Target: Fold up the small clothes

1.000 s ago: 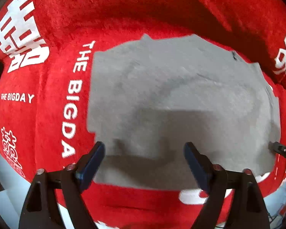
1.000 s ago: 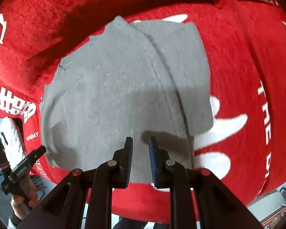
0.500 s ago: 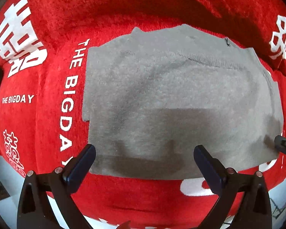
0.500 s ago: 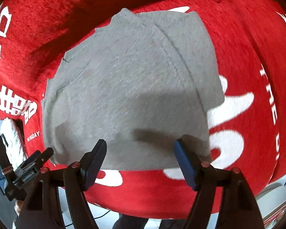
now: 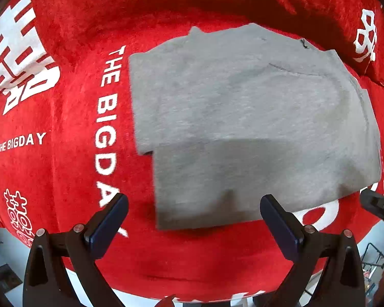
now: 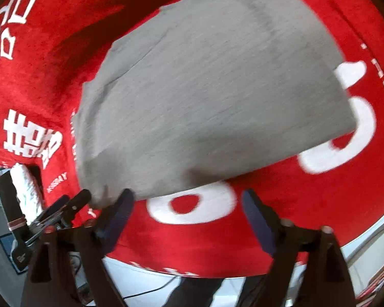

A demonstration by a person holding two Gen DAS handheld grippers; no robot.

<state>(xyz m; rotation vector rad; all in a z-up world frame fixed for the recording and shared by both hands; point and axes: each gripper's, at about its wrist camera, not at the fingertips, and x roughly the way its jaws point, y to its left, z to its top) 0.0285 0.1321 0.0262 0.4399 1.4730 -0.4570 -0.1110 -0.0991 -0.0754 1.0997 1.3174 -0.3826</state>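
Note:
A folded grey knit garment (image 5: 243, 122) lies flat on a red plush cloth with white lettering (image 5: 71, 153). My left gripper (image 5: 193, 220) is open and empty, its jaws wide apart just in front of the garment's near edge. The garment also fills the right wrist view (image 6: 217, 89), blurred by motion. My right gripper (image 6: 188, 212) is open and empty, hovering over the red cloth (image 6: 332, 192) at the garment's near edge. The other gripper's tip shows at the right edge of the left wrist view (image 5: 376, 204) and at lower left of the right wrist view (image 6: 64, 209).
The red cloth's near edge drops off to a white surface (image 6: 151, 278) with a dark cable. White lettering "THE BIGDAY" (image 5: 106, 128) runs beside the garment. Some clutter stands at far left in the right wrist view (image 6: 10, 217).
My right gripper opened from nearly shut to wide apart. Both grippers drew back from the garment toward the cloth's near edge. The left gripper stayed open.

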